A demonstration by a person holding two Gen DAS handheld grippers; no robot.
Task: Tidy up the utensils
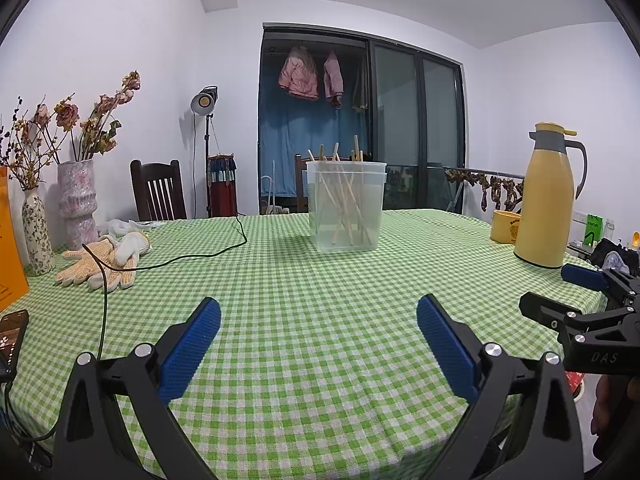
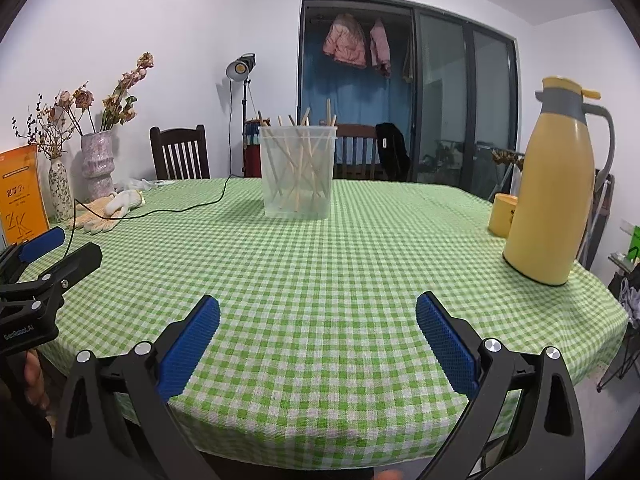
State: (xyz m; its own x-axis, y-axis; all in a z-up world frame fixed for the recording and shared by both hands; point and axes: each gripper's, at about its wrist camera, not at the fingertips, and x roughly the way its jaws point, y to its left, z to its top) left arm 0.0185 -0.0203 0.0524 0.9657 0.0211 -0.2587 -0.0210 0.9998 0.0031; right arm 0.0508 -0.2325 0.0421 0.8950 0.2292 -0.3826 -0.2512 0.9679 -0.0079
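Left gripper [image 1: 318, 312] and right gripper [image 2: 318, 312]: jaws spread wide, empty, ribbed blue pads, above green gingham cloth [image 1: 320, 300]. Wooden chopsticks [image 1: 344, 200] stand crisscrossed in a clear, squarish plastic tub [image 1: 346, 208] mid-table. Glossy yellow flask [image 2: 548, 188] far right; knit gloves [image 1: 100, 264] left.
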